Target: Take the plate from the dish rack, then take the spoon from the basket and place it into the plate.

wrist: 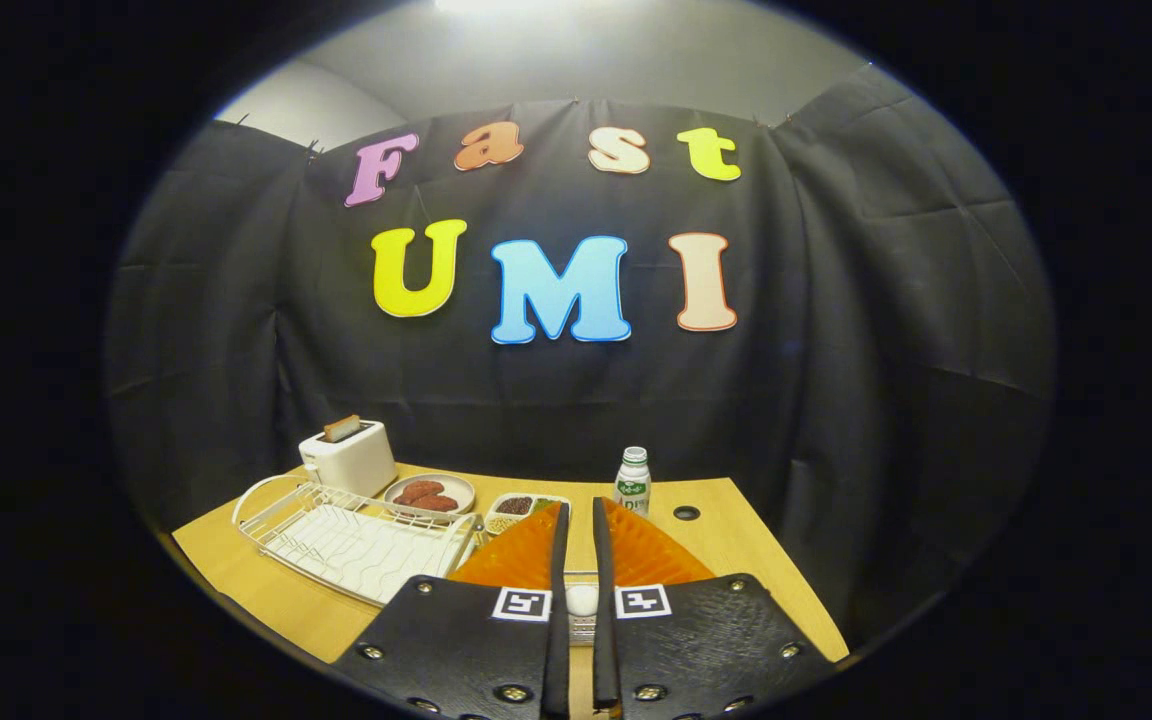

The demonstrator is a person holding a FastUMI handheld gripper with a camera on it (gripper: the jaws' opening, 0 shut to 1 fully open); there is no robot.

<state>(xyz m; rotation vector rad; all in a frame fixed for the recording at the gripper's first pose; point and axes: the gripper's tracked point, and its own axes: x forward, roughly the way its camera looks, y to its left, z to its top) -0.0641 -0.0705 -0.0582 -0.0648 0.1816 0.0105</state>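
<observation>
Claw (576, 545) first: I am holding its two fingers nearly closed, with just a thin gap between them, and an orange ribbed plate (521, 555) is standing on edge in that gap. Both fingers seem to be pressing on it, so I am judging the plate as gripped and already out of the dish rack (356, 540), which is sitting bare on the desk (736, 545) just ahead and to the left of the fingers. I am keeping the plate upright because that is how it sat in the rack's slots; it will need laying flat on open desk before anything goes into it.

A white rounded thing (582, 600) over a bit of wire mesh is showing low between the fingers; I am guessing that is the spoon in its basket, but I cannot tell for sure.

Beyond the rack, a white toaster (348, 458) is holding a slice of toast, a small dish of brown patties (429, 493) is sitting beside it, then a divided tray (521, 508), and a small bottle (633, 480) with a green label too small for me to read. Each finger is carrying a square black-and-white marker, presumably for tracking.
</observation>
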